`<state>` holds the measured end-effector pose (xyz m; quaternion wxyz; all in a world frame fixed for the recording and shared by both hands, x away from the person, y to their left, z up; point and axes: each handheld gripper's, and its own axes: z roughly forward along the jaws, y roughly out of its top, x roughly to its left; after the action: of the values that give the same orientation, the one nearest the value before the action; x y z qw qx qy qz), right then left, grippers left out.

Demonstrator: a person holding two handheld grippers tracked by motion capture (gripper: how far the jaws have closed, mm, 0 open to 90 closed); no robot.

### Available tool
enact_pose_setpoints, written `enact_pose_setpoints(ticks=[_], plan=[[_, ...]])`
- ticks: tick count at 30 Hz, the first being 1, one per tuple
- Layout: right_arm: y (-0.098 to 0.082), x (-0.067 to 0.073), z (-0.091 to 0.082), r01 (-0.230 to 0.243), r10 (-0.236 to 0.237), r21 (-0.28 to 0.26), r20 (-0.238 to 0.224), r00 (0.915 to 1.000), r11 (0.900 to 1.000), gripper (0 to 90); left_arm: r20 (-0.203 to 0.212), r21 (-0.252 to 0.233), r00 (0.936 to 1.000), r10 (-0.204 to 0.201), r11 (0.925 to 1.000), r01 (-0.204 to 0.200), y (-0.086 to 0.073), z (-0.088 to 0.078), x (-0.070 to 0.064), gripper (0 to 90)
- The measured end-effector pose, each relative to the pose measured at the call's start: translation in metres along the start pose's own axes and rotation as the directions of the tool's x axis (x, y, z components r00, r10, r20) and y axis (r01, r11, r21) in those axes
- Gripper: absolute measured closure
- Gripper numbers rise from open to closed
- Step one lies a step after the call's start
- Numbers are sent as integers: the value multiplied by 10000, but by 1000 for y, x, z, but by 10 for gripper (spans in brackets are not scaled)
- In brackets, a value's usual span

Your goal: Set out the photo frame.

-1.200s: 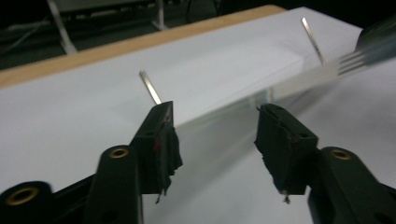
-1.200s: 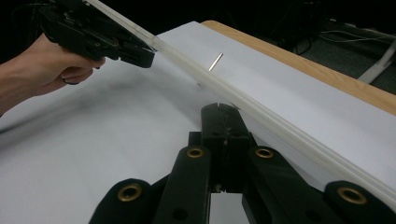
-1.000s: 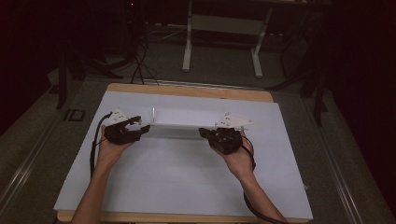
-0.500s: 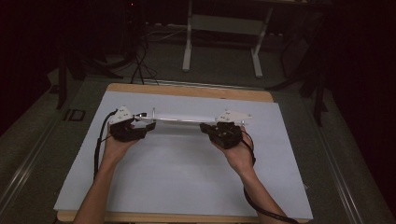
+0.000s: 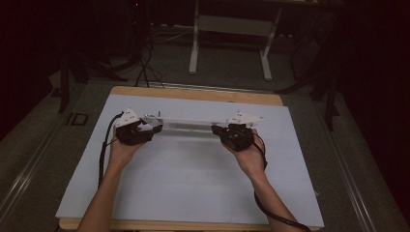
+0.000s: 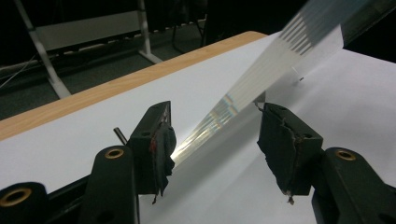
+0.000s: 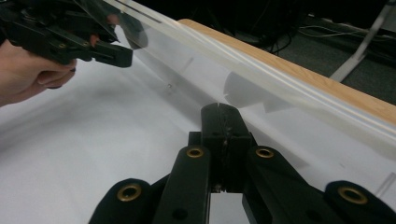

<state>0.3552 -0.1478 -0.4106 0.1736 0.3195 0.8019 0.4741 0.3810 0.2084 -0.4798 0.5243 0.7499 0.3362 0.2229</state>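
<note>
Holding a clear plastic bag (image 5: pixel 186 126) stretched between both hands above the white surface (image 5: pixel 193 179), the person was working at its striped zip edge. The right claw (image 5: pixel 216 129) was pinched fully shut on one end of that edge, its black jaws pressed together with the film caught between them. The left claw (image 5: pixel 155 126) had its jaws well apart and had just been closing; the bag's corner ran between them, against the left pad (image 6: pixel 161 149) and clear of the other. To do this well, the right grip likely needed to stay firm and level, keeping the edge taut, while the left claw centred on the strip before clamping, so the slippery film would not fold or slide out.
</note>
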Motion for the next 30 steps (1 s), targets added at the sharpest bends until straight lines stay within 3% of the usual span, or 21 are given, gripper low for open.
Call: enact_pose_setpoints(ticks=[13, 30], plan=[[-20, -22, -4, -60, 54, 108, 558, 9984, 9999, 856, -253, -205, 9996, -159, 9997, 153, 3, 4, 2, 455], [-57, -59, -2, -727, 684, 350, 1122, 9913, 9967, 800, -281, -51, 9991, -312, 9995, 311, 9, 7, 6, 458]])
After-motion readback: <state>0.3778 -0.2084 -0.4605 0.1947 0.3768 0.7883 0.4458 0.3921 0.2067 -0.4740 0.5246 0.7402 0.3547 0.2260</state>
